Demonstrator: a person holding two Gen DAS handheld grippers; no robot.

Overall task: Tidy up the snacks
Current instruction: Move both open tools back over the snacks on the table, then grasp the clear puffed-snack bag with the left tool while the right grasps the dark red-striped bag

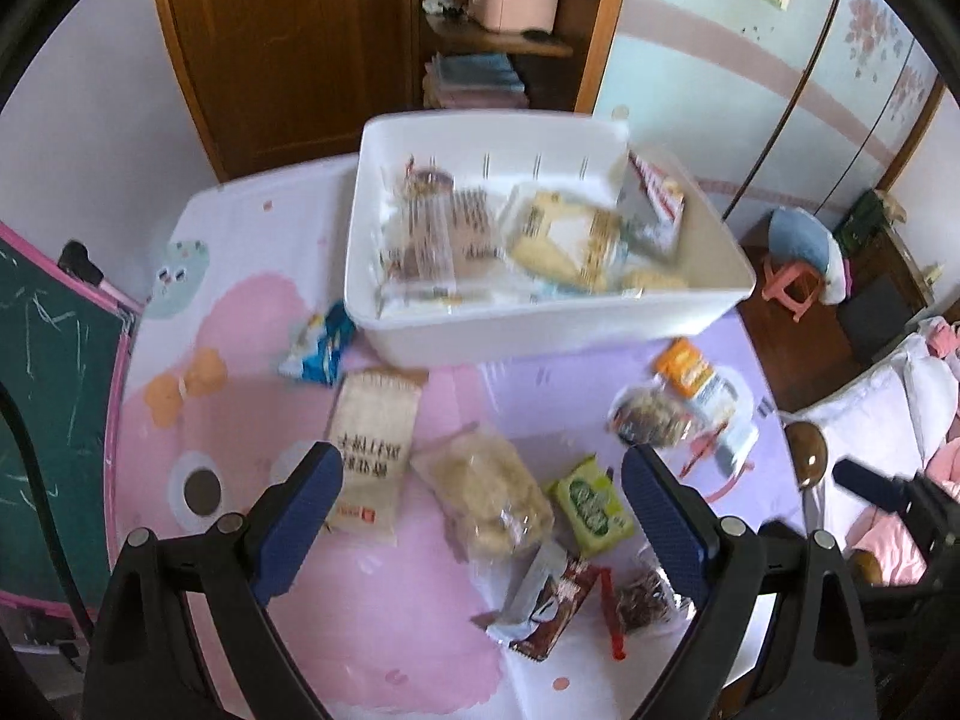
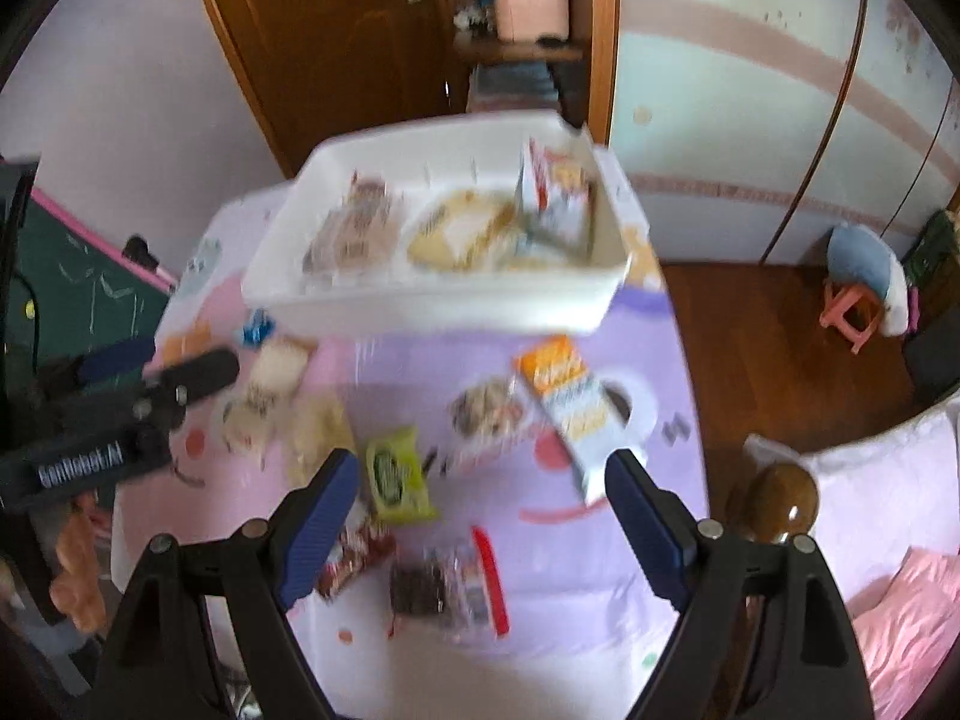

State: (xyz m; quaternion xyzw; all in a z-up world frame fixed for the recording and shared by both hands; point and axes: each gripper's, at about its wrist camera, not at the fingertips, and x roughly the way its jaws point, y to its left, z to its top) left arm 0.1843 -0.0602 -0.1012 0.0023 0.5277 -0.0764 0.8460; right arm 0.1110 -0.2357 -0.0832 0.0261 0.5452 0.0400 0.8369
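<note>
While both the left gripper [image 1: 483, 507] and right gripper [image 2: 483, 501] hang spread, snacks [image 1: 480, 495] litter the pink-and-lilac table [image 1: 384, 618] before a wooden door [image 1: 288, 48]

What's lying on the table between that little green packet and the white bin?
In the left wrist view, only bare tablecloth lies between the green packet and the white bin. A clear bag of pale snacks sits left of that stretch.

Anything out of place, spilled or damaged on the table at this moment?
Nothing is spilled or visibly torn. About eight snack packets lie loose on the table outside the white bin, among them the green packet and the orange-and-white packet. Both grippers are open and empty.
</note>
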